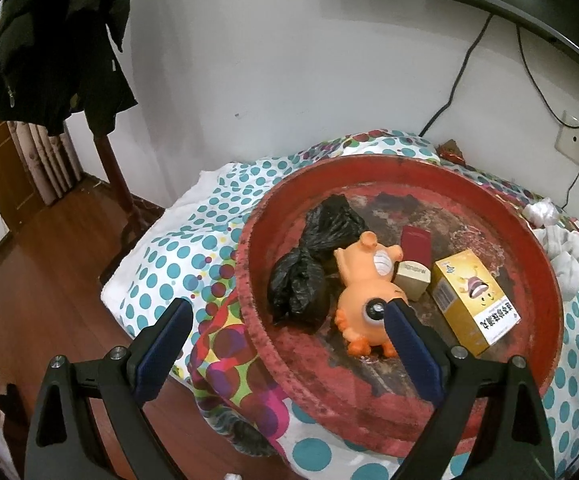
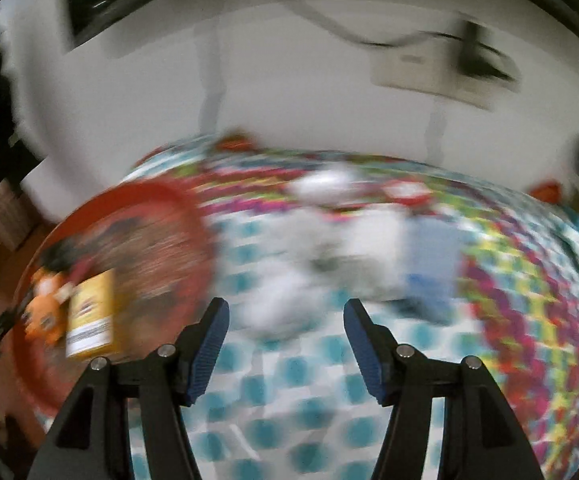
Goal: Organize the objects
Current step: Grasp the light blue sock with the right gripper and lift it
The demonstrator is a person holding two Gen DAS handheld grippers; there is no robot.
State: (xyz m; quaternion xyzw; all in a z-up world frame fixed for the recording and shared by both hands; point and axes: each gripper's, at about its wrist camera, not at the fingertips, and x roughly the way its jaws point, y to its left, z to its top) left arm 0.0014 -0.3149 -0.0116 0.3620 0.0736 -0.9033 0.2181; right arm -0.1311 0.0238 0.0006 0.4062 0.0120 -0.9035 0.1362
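Observation:
A round red tray [image 1: 409, 168] lies on the dotted bedspread [image 1: 177, 256]. In it are a black plastic bag [image 1: 309, 264], an orange rubber toy [image 1: 365, 280], a small tan box [image 1: 411, 280], a dark red box [image 1: 415, 244] and a yellow carton [image 1: 473, 300]. My left gripper [image 1: 289, 312] is open and empty over the tray's near left rim. My right gripper [image 2: 285, 312] is open and empty above the bedspread [image 2: 329, 400], in front of blurred white cloth [image 2: 309, 248]. The tray [image 2: 149, 196], toy [image 2: 45, 304] and carton [image 2: 91, 316] show at the left in the blurred right wrist view.
White crumpled cloths [image 1: 565, 248] lie on the bed right of the tray. A dark jacket [image 1: 57, 44] hangs on a wooden stand at the left over wood floor [image 1: 29, 280]. Cables and a wall socket [image 1: 573, 140] are on the white wall behind.

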